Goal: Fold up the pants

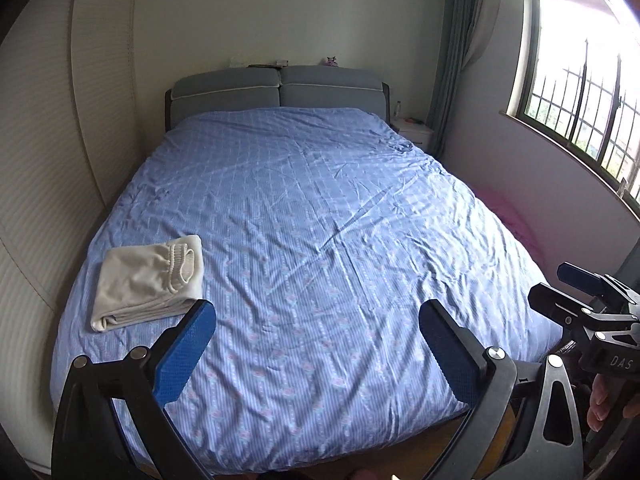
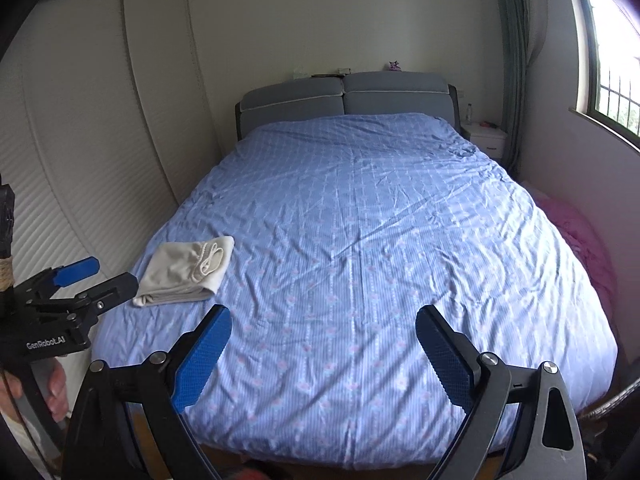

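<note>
The cream soft-cotton pants (image 1: pixel 148 280) lay folded near the left foot corner of the blue patterned bed (image 1: pixel 320 208), light, limp, best pinched at their doubled edges, while the left tool (image 1: pixel 318 344) and right tool (image 2: pixel 324 344) hung spread, empty.

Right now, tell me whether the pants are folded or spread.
Folded: the pants lie as a compact layered rectangle, waistband on top, on the bed.
</note>
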`<state>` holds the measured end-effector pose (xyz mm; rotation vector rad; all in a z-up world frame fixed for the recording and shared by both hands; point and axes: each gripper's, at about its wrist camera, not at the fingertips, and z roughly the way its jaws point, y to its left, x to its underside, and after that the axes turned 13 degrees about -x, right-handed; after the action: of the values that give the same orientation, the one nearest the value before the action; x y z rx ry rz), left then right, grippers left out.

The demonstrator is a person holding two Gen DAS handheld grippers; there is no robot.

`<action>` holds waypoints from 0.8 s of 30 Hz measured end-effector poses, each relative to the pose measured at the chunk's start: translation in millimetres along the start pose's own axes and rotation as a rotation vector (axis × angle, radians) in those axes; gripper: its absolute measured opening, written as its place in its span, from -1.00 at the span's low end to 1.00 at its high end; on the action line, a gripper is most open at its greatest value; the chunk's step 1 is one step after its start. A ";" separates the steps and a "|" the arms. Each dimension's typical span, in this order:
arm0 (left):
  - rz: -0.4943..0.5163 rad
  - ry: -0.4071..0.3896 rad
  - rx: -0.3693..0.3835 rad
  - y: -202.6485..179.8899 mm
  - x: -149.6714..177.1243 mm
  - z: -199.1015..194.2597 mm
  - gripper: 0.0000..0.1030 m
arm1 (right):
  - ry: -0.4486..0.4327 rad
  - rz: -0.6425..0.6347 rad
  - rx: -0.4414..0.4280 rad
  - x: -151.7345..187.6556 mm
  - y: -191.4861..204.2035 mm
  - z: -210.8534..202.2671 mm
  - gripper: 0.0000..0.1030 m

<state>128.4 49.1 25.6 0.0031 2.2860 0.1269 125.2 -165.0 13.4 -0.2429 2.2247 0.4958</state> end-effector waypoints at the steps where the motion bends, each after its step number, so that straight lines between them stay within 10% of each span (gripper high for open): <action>1: 0.006 -0.002 0.000 -6.6 1.9 -4.2 1.00 | -0.001 0.006 -0.003 2.5 -5.0 -5.2 0.82; 24: 0.016 -0.053 -0.005 -43.9 6.1 -45.1 1.00 | -0.052 0.024 -0.019 18.1 -29.5 -53.4 0.82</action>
<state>92.2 1.6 46.5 0.0212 2.2334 0.1396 86.5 -214.7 22.8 -0.2113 2.1750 0.5306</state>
